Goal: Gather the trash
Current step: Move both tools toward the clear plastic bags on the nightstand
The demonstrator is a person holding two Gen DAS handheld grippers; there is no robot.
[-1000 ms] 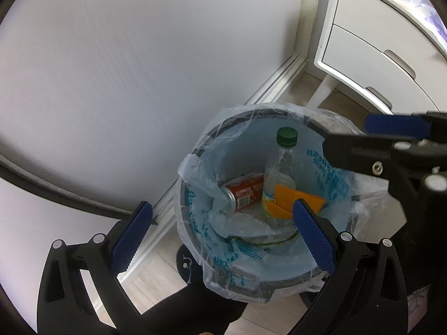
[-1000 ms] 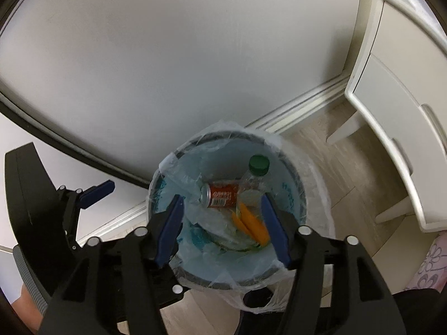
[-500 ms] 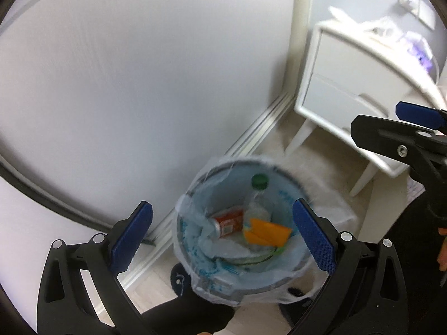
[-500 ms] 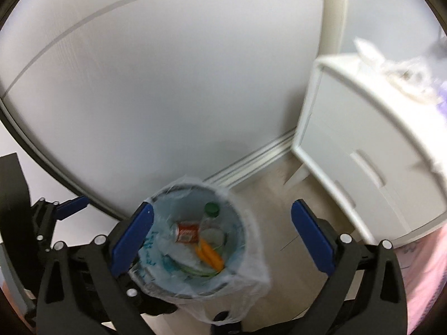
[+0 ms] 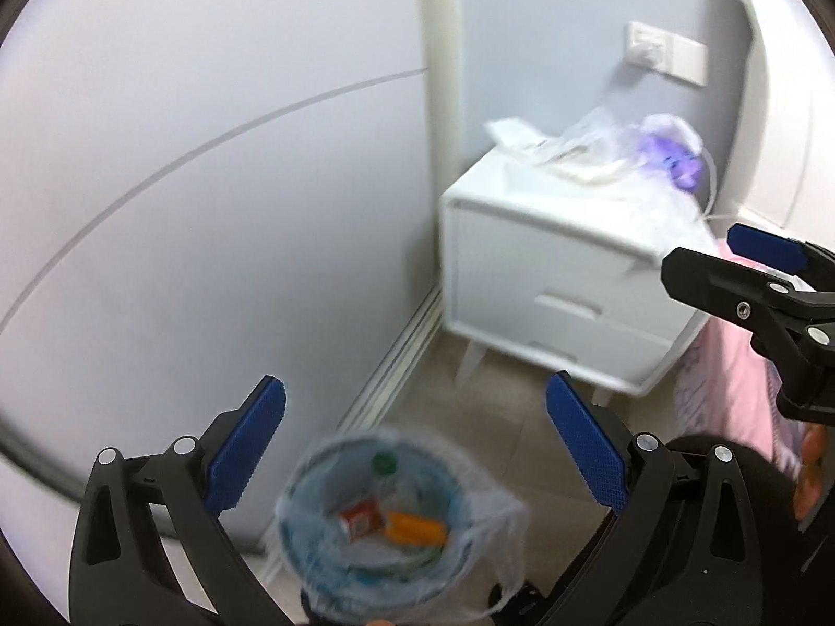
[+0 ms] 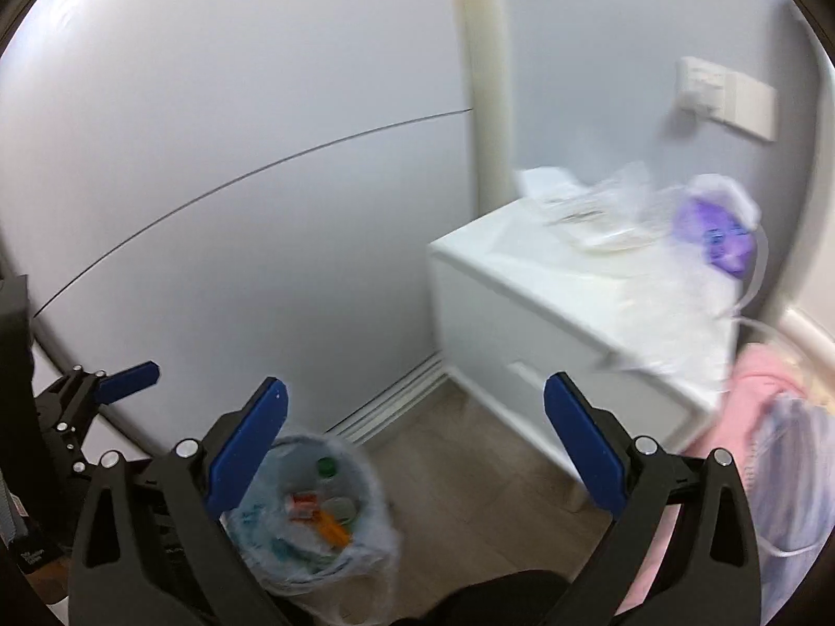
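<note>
Here, from my left wrist, my left gripper [image 5: 415, 448] stands wide and empty above the bin [image 5: 373, 524], which holds a bottle [image 5: 385, 469], a can [image 5: 357, 516] and an orange wrapper [image 5: 417, 524]. More litter [image 5: 589, 156] sits on the nightstand [image 5: 548, 271].

From my right wrist, my right gripper [image 6: 415, 446] is also wide and empty. The clear bags [image 6: 616, 219] look flimsy; a careless grab could drag the purple thing [image 6: 723, 240] off or spill scraps.

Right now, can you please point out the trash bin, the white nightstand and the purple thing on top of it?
trash bin [image 5: 305, 553]: left wrist view, on the lined left wall.
white nightstand [image 6: 485, 323]: right wrist view, on the bare front panel.
purple thing [image 6: 723, 237]: right wrist view, on its middle; too blurred to identify.
</note>
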